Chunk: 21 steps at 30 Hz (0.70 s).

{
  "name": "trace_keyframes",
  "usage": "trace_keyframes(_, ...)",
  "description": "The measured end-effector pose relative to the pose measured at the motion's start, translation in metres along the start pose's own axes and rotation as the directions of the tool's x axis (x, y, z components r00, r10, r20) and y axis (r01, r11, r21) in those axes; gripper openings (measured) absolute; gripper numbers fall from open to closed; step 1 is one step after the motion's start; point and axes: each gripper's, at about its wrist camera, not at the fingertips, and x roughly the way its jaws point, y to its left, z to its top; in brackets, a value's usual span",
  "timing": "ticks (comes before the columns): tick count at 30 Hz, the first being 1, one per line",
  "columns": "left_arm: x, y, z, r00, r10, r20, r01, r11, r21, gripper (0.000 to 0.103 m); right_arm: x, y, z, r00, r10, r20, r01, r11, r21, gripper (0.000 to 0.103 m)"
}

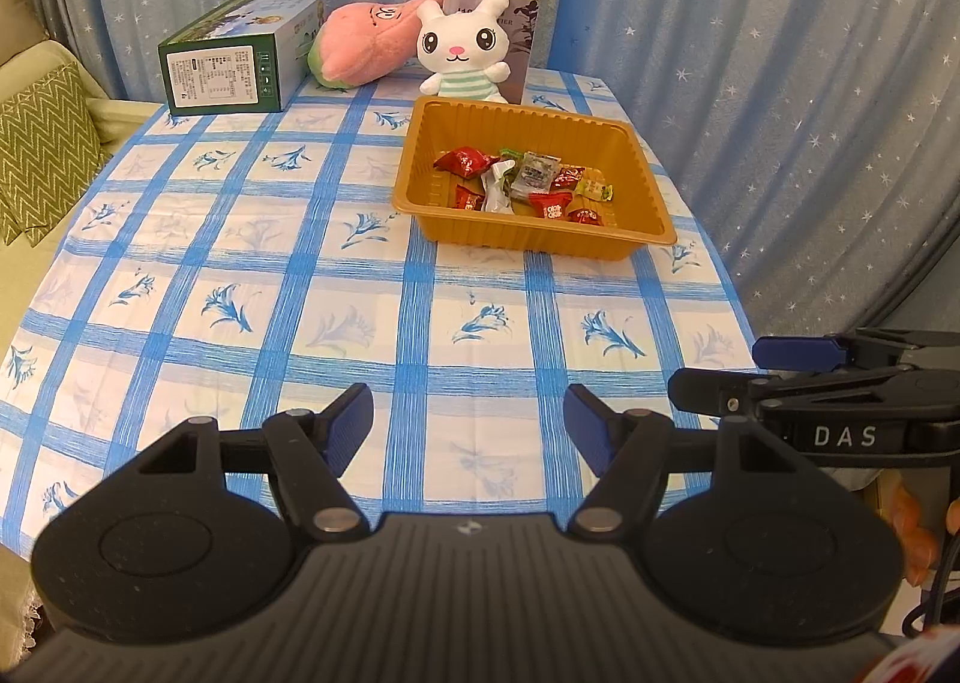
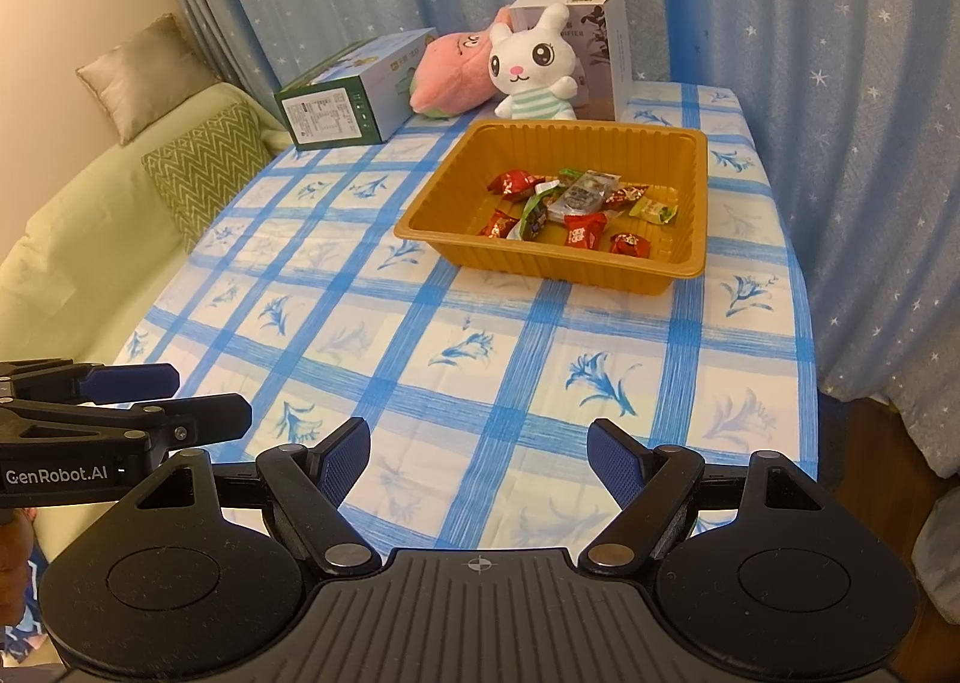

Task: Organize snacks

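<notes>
Apparently near the finish, every wrapped snack (image 2: 576, 209) in sight lies inside the gold tray (image 2: 534, 257) on the checked tablecloth (image 2: 480, 359), none loose outside it. Both the left gripper (image 1: 468, 431) and right gripper (image 2: 477, 452) hover near the table's front edge, well short of the tray, jaws spread wide, holding nothing.

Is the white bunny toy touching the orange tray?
Cannot tell. In both wrist views the white bunny toy stands right behind the orange tray, whose far rim hides its feet, so neither contact nor gap shows.
</notes>
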Motion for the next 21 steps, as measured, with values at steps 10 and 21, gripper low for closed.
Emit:
trace_keyframes(10, 0.0010, 0.0002, 0.0003, 1.000, -0.001, 0.000, 0.001, 1.000, 0.000, 0.068, 0.0008, -0.0002, 0.0003, 1.000, 0.000, -0.001, 0.000, 1.000, 0.002, 0.079)
trace_keyframes(21, 0.0031, 0.0010, 0.0021, 1.000, 0.000, 0.000, 0.000, 1.000, -0.001, 0.068, 0.0011, -0.0002, 0.0007, 1.000, 0.001, -0.003, -0.001, 1.000, 0.001, 0.079)
